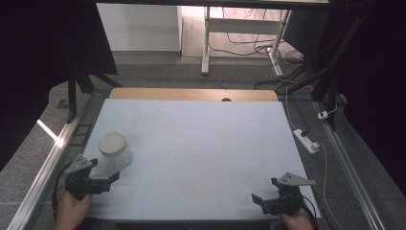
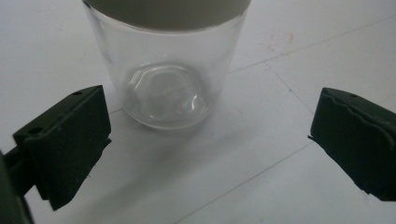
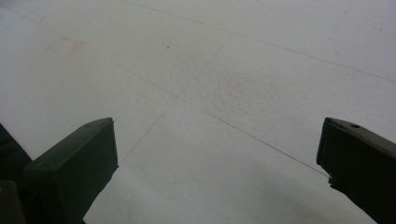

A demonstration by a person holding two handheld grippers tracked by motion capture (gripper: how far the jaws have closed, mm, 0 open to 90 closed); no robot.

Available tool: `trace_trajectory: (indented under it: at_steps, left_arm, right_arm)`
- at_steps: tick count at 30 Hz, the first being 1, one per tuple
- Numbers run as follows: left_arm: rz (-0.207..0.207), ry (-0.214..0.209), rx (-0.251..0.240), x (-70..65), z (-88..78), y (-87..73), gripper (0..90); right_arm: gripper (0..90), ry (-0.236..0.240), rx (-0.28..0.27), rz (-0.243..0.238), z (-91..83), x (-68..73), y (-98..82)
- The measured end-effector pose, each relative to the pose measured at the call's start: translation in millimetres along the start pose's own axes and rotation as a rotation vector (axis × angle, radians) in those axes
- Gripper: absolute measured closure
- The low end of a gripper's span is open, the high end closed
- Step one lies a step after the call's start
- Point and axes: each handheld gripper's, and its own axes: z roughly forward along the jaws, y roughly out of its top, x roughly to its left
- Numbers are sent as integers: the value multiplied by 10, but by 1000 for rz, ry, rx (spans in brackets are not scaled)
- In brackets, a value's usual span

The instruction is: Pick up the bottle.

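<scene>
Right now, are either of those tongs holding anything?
No. Both tongs are open: the left tongs sit just short of the glass jar, the right tongs over bare table.

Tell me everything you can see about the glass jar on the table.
The jar is a short, round container of clear glass, as it looks, closed by a wide pale grey-beige lid. It seems empty; its thick base shows through the wall in the left gripper view. It stands upright on the light table, near the left edge on the person's side. The left gripper is just before it with jaws wide open, not touching it. Only the table touches the jar.
</scene>
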Motion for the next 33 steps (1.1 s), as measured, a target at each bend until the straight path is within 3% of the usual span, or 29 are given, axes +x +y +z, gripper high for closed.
trace_trajectory:
  at_steps: [8,13,17,33]
  left_arm:
    - [-8,6,27,76,125,107,0]
    - [19,28,33,107,198,164,0]
    - [17,-5,21,147,239,205,0]
    - [71,-20,17,241,477,324,0]
  right_arm:
    - [0,2,4,3,4,-2,1]
    - [0,5,6,2,6,-4,1]
    - [0,5,8,4,8,-5,2]
    - [0,9,13,5,15,-10,4]
